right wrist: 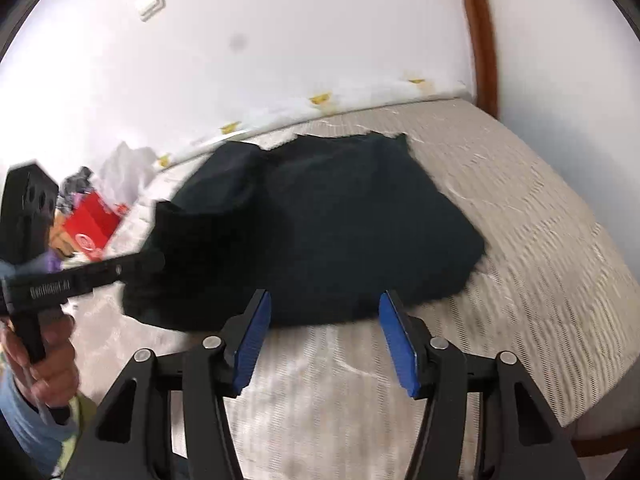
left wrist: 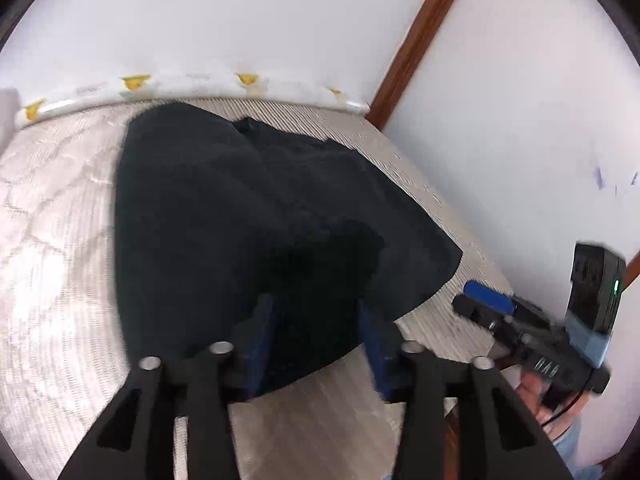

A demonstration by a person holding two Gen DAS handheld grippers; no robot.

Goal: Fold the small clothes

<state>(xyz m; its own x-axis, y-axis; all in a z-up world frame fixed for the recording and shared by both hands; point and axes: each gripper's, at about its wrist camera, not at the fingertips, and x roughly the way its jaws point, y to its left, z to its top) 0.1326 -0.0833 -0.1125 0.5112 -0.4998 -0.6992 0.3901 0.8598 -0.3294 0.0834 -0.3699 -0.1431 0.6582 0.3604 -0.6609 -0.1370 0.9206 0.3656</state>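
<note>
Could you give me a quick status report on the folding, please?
Left gripper open, over the garment's near edge. Right gripper open, empty, just short of it. Dark garment bunched on the bed. Nothing in the way.

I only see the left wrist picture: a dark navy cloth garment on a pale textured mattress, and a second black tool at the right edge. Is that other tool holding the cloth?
Observer: No. The right wrist view shows the right gripper open, its blue pads apart at the near edge of the dark navy cloth garment, pinching nothing.
Operator: What lies past the cloth's left side?
Observer: A red cardboard box in a jumble of loose items, next to a heap of white fabric.
Operator: Anything on the wall?
Observer: A white rectangular switch plate, high up.
</note>
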